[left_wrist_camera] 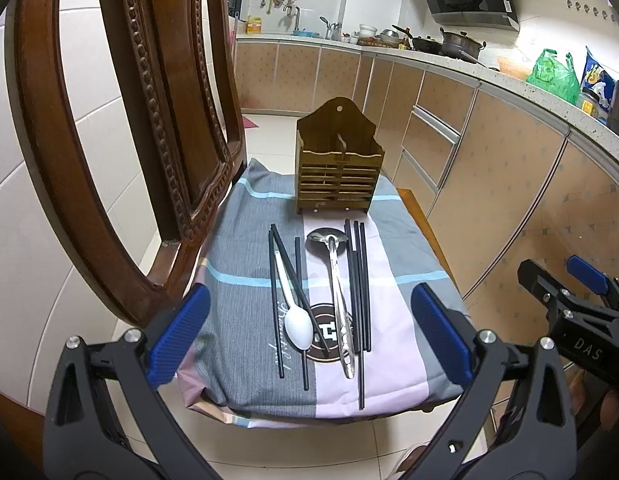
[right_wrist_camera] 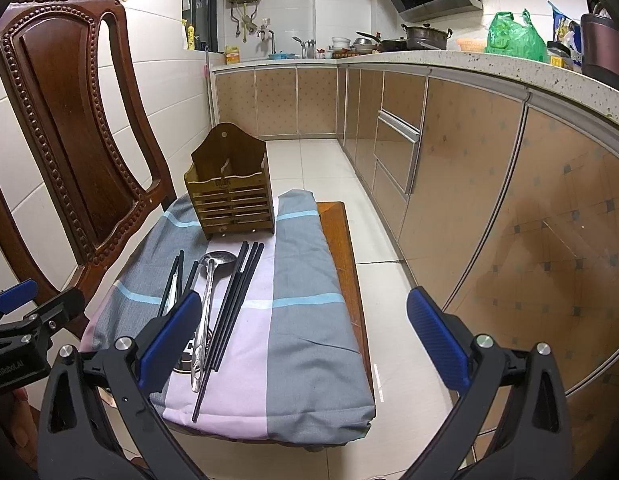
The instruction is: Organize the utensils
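A brown wooden slatted utensil holder (left_wrist_camera: 339,164) stands upright at the far end of a cloth-covered seat (left_wrist_camera: 393,344); it also shows in the right wrist view (right_wrist_camera: 231,196). In front of it lie a steel ladle (left_wrist_camera: 336,280), a white plastic spoon (left_wrist_camera: 295,316) and several black chopsticks (left_wrist_camera: 359,284) in two groups. The ladle (right_wrist_camera: 207,304) and chopsticks (right_wrist_camera: 235,304) show in the right wrist view too. My left gripper (left_wrist_camera: 309,336) is open and empty, held above the near end of the utensils. My right gripper (right_wrist_camera: 303,340) is open and empty, above the cloth's right part.
A carved wooden chair back (left_wrist_camera: 157,120) rises at the left. Kitchen cabinets (right_wrist_camera: 489,208) run along the right, under a counter with pots and a green bag (right_wrist_camera: 513,36). Tiled floor (right_wrist_camera: 329,168) lies beyond. The seat's wooden edge (right_wrist_camera: 349,264) shows on the right.
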Demonstrator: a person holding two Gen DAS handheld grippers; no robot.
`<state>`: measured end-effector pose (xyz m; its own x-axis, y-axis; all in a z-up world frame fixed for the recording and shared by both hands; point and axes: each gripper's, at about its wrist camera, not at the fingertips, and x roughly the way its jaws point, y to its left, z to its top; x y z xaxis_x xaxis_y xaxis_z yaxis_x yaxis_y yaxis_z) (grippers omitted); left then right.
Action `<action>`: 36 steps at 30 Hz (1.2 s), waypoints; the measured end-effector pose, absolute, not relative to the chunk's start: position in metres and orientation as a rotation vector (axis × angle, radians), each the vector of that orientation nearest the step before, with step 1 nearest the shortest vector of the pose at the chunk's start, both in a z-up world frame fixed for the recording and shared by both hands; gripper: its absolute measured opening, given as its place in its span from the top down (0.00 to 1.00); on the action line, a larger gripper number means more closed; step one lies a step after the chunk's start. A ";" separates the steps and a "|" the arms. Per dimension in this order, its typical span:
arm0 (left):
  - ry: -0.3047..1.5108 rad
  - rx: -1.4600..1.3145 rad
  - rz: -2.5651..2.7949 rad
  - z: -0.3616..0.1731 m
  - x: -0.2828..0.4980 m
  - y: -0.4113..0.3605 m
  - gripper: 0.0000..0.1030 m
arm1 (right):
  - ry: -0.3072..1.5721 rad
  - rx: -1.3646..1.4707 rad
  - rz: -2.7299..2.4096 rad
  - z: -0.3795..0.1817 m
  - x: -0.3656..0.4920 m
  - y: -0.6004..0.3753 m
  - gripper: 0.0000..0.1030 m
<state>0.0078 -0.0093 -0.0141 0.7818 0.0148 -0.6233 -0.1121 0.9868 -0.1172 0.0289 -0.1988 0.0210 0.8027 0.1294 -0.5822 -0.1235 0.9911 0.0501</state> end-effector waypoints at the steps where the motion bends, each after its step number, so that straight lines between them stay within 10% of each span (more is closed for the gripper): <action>1: 0.672 -0.152 0.069 -0.014 0.008 -0.009 0.04 | 0.624 0.010 0.137 0.020 0.029 -0.199 0.03; 28: 0.753 -0.156 0.145 -0.063 0.069 0.015 0.04 | 0.677 0.049 0.185 -0.036 0.099 -0.203 0.03; 36: 0.928 -0.131 0.194 -0.107 0.155 0.032 0.32 | 0.761 0.057 0.244 -0.061 0.182 -0.190 0.07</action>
<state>0.1553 0.0325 -0.1073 0.5836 0.1097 -0.8046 -0.2224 0.9745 -0.0284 0.1819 -0.1900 -0.0612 0.6977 0.2391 -0.6753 -0.1983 0.9703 0.1386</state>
